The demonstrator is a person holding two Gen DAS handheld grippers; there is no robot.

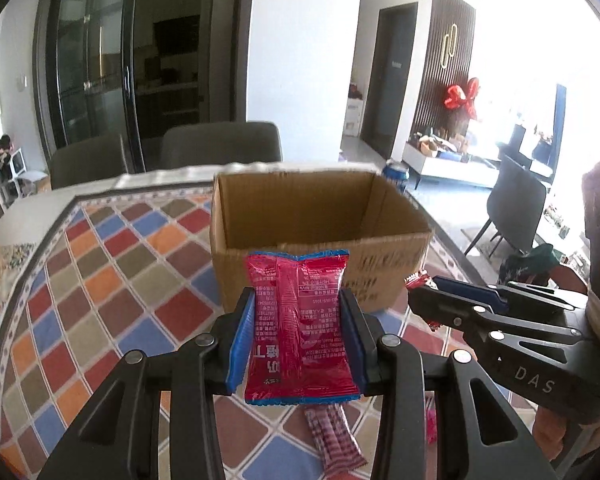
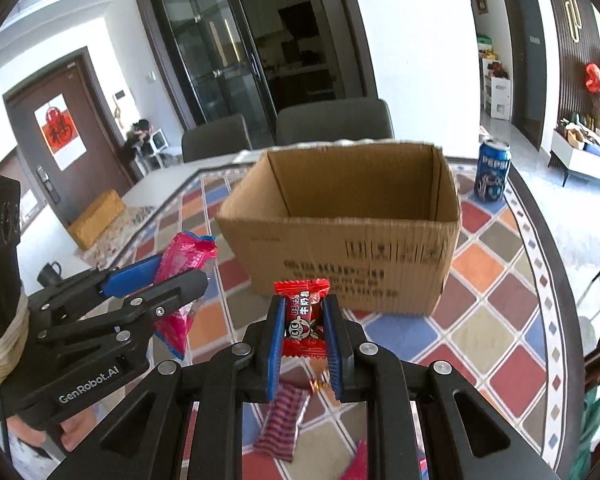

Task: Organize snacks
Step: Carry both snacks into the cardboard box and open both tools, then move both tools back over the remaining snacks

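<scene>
The left gripper (image 1: 298, 332) has its jaws clamped on a pink snack packet (image 1: 300, 328), the blue pads pressing its two long edges. The packet is a flat, glossy pillow pack with blue crimped ends and a back seam facing the camera, printed in small white text. It is held above the table (image 1: 100, 280), which is covered with a cloth of coloured diamond tiles, just in front of the near wall of an open cardboard box (image 1: 320, 216).

The box stands upright on the cloth, its flaps out of the way and no snacks visible in the part of its inside that shows. On the cloth below the grippers lies a red-and-white striped wrapper (image 1: 332, 440), with other pink wrappers near it.

The right gripper (image 2: 302, 320) has its jaws closed down tight on a small red candy (image 2: 304, 320), gripping it across the middle. The candy is twist-wrapped, with a cartoon face and white characters on its front, its frilled ends sticking out above and below the pads. It too hangs in front of the box's near wall. A blue Pepsi can (image 2: 493, 172) stands on the table to the right of the box.
</scene>
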